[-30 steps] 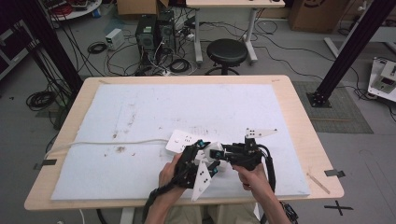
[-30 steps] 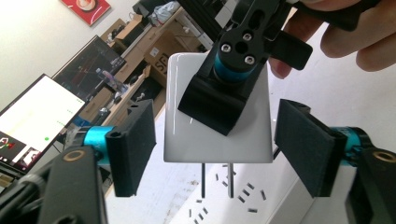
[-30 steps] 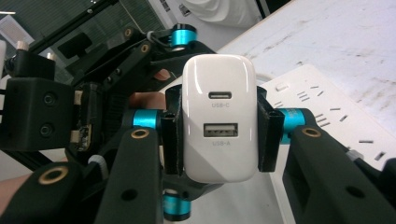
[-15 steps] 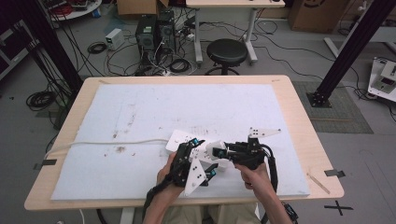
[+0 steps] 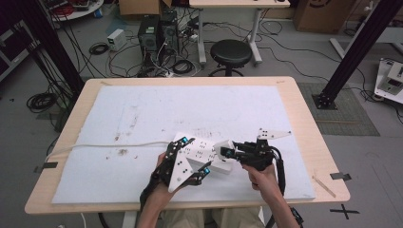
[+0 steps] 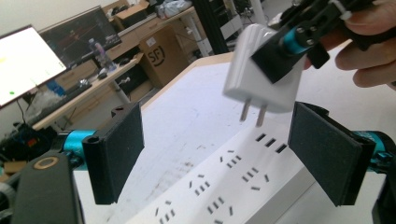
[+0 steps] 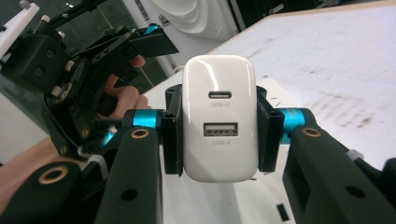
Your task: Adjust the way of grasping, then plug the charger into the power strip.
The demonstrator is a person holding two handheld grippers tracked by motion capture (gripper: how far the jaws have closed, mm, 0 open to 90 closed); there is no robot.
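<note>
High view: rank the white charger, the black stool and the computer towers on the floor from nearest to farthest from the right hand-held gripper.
1. Charger: held in the right hand-held gripper, over the power strip.
2. Stool: on the floor beyond the table's far edge.
3. Computer towers: farther back, left of the stool.

The charger (image 7: 220, 119) is glossy white, with two grey-lettered dark ports on its face and silvery metal prongs. The power strip (image 6: 233, 186) beneath it is white, patterned with rows of small dark slots. Both the right gripper (image 7: 219, 135) and left gripper (image 6: 217, 154) are black with turquoise joints. Under the power strip, the pale blue-white mat (image 5: 190, 109) carries brown smudges on a light wood tabletop (image 5: 304, 109).
</note>
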